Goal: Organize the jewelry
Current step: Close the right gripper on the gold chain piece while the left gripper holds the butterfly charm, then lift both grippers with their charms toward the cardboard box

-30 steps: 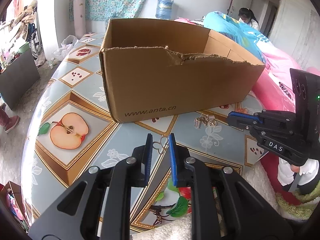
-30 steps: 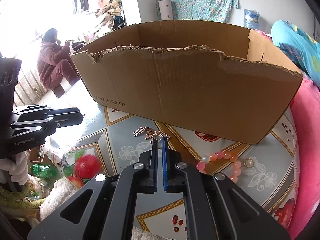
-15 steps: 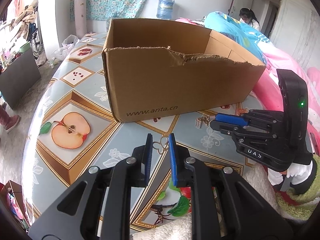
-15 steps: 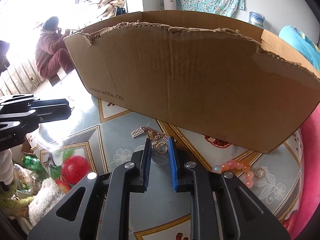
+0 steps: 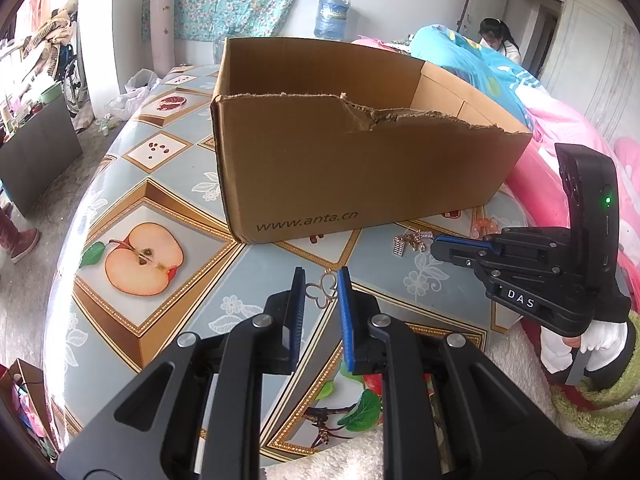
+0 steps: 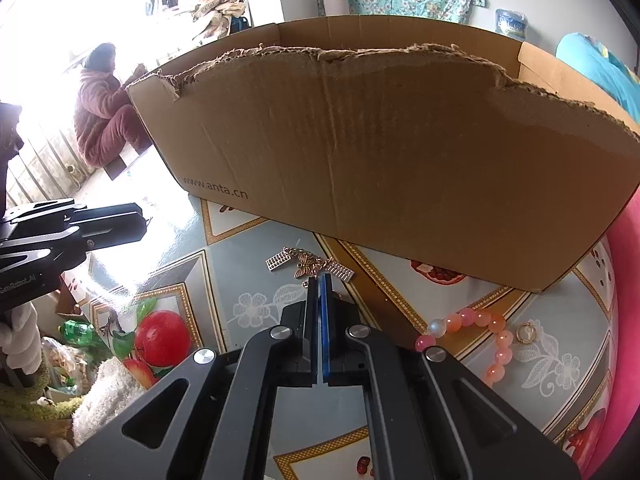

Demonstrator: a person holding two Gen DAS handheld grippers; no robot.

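Gently raise right gripper (image 6: 320, 280), jaws just closed tight at near end of gold chain (image 6: 306, 264) (link caught or not, cannot tell) on table (image 6: 248, 280) before box (image 6: 380, 152); hold left gripper (image 5: 321, 274) clenched on silver charm (image 5: 320, 292).

The tall cardboard box (image 5: 360, 168) walls off the far worktop (image 5: 192, 280) (top open); bare worktop lies left, the right gripper (image 5: 434, 245) crowds the right.

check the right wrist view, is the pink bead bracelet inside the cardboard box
No, the pink bead bracelet lies on the table beside the cardboard box.
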